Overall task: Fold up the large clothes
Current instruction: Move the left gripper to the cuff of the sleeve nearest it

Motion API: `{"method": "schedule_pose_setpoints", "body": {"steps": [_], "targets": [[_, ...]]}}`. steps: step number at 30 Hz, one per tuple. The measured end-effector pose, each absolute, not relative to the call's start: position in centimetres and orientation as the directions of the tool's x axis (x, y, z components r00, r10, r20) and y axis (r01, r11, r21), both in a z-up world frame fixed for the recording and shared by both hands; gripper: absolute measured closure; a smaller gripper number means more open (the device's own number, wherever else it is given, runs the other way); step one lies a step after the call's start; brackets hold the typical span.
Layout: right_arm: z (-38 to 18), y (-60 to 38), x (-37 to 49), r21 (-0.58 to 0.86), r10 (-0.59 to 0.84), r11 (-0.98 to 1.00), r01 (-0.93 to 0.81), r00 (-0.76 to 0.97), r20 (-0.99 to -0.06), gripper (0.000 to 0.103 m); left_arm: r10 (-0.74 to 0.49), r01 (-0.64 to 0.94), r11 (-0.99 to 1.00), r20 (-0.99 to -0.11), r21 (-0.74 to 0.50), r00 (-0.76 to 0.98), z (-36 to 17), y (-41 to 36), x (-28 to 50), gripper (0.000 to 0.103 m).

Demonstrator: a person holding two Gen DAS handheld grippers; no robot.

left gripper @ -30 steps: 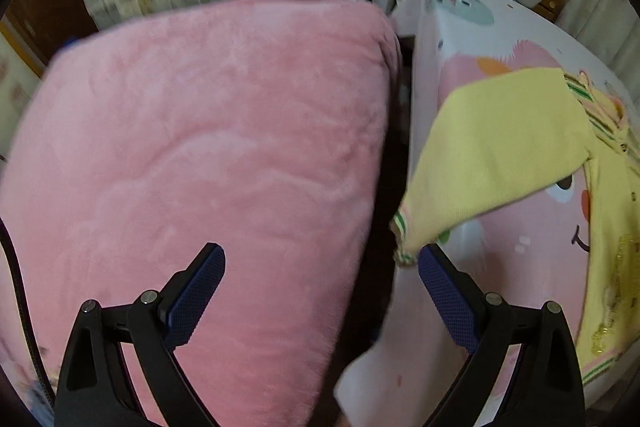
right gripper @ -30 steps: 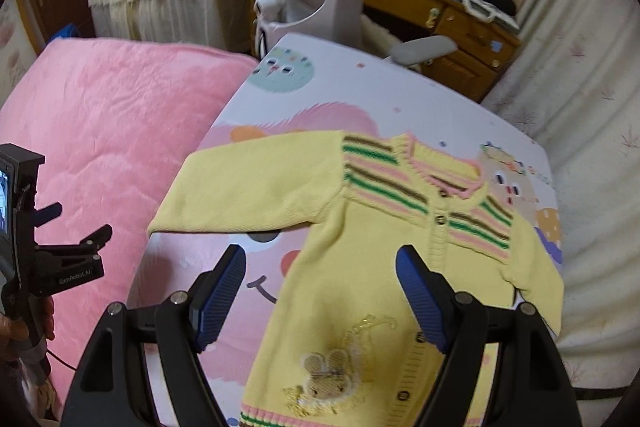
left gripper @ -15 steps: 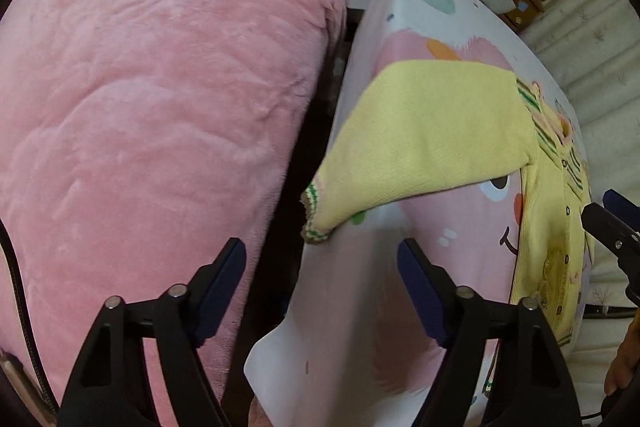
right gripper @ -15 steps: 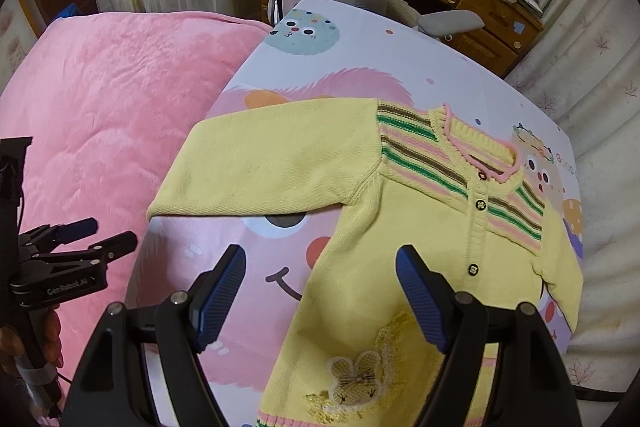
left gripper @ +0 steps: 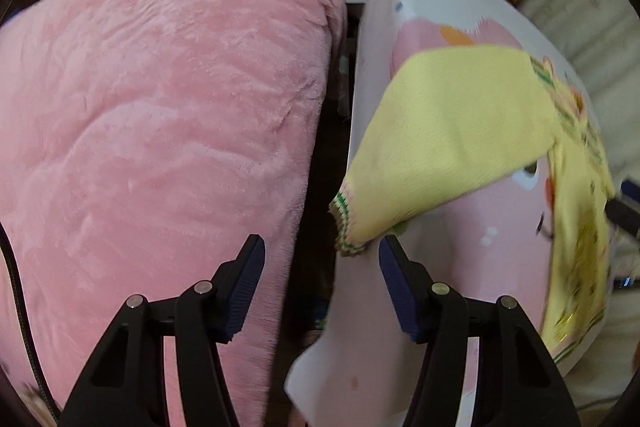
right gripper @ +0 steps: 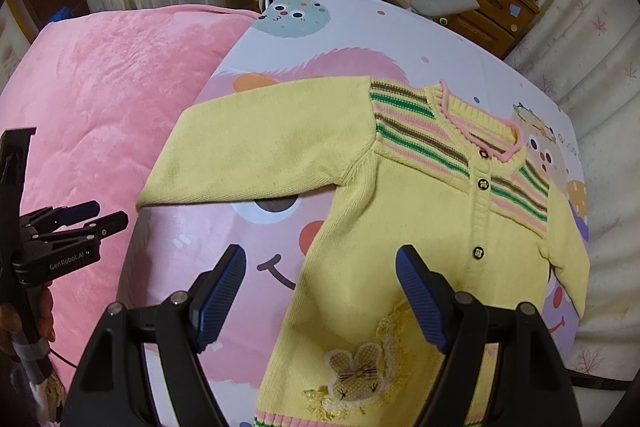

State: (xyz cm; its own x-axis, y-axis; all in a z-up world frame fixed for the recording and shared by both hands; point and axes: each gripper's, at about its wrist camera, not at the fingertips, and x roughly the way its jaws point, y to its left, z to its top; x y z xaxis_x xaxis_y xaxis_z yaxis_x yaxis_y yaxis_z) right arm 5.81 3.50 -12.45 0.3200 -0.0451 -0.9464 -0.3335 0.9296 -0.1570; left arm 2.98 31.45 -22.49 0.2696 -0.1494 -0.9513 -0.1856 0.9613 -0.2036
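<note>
While a yellow knitted child's cardigan with striped shoulders [right gripper: 404, 227] lies flat and buttoned on a cartoon-printed white-and-pink table cover [right gripper: 240, 239], one sleeve reaching to the cover's left edge beside a plush pink blanket [left gripper: 160, 131], a person brings two hand-held claws down over it. The left gripper [left gripper: 320, 267], its jaws just narrowed to about half open, hangs right at the striped cuff [left gripper: 346, 227] with nothing yet pinched. The right gripper [right gripper: 320, 291] hovers wide open and empty over the cardigan's body. The fold looks barely begun; the next move likely calls for closing on the cuff and carrying the sleeve inward.
</note>
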Motion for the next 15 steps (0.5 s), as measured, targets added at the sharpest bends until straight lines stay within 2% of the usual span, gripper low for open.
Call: {"method": "schedule_pose_setpoints", "body": {"steps": [7,15], "targets": [[-13.1,4.1,6.0,-0.15,-0.043,0.929,-0.339,0.303,-0.952,0.025,-0.156,-0.037,0.985,-0.958,-0.17,0.242,-24.3,30.4,3.5,0.049],[-13.7,4.2,6.6,-0.139,-0.038,0.935,-0.327,0.296,-0.954,0.025,-0.22,-0.114,0.96,-0.94,-0.257,0.261,-22.1,30.7,4.1,0.049]]}}
